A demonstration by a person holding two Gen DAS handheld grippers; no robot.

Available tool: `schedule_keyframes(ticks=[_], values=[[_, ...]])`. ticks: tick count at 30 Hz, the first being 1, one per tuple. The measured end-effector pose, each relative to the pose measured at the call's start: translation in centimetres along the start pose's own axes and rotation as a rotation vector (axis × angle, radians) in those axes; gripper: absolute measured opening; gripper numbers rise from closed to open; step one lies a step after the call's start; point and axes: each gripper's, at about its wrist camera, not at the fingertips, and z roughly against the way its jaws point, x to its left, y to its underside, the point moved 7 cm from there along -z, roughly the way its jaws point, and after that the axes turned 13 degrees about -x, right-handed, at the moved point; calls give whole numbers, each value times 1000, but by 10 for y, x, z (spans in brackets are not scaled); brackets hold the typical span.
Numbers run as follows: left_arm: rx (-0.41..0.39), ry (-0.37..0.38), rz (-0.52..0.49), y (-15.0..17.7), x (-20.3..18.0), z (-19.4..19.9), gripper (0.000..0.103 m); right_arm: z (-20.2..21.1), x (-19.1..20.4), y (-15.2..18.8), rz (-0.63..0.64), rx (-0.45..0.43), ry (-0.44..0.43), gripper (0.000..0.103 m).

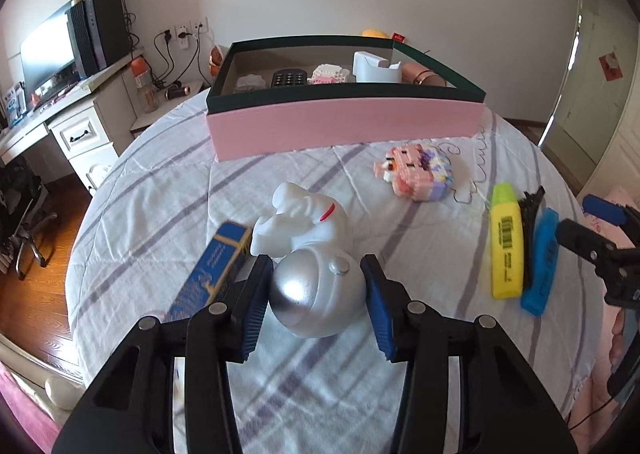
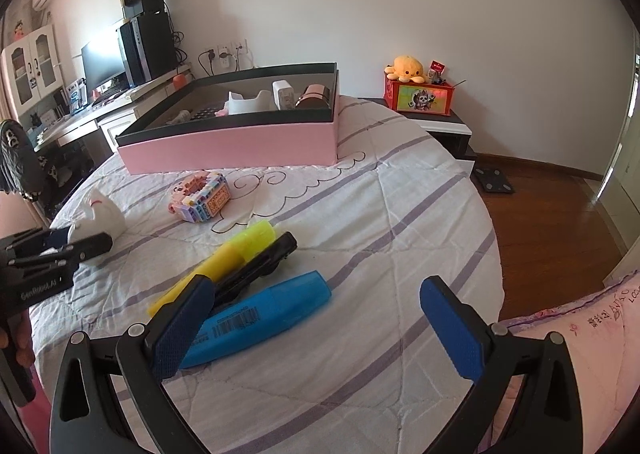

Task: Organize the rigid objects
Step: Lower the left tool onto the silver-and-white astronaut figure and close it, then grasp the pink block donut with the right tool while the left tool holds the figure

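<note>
A white astronaut figure with a silver helmet [image 1: 316, 294] lies on the striped bedspread; it also shows in the right wrist view [image 2: 102, 220]. My left gripper [image 1: 318, 274] is open, its blue pads on either side of the helmet with small gaps. A blue box [image 1: 212, 270] lies at its left. My right gripper [image 2: 316, 306] is open and empty, above the blue highlighter [image 2: 260, 318]. The yellow highlighter [image 2: 236, 258] and a black clip [image 2: 256, 270] lie beside it. A pink brick toy [image 2: 200, 196] lies nearer the pink box [image 2: 240, 142].
The pink box with a dark green rim [image 1: 344, 122] stands at the far side and holds several items. A desk with a monitor [image 1: 48, 50] is at the left. A bedside stand with a red box [image 2: 418, 96] is at the right. Wooden floor [image 2: 552, 222] lies beyond the bed's edge.
</note>
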Motion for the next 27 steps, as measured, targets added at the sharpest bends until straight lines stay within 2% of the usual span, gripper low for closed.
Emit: schedule_keyframes(ticks=[4, 12, 22, 27], values=[[7, 24, 0, 8, -4, 9, 46, 3, 8, -2, 14, -8, -7, 103], [23, 26, 12, 10, -3, -6, 46, 6, 17, -4, 34, -3, 4, 103], [-61, 40, 28, -8, 8, 12, 46, -10, 35, -21, 77, -3, 5, 103], [-96, 22, 35, -22, 20, 19, 46, -29, 63, -34, 117, 4, -25, 103]])
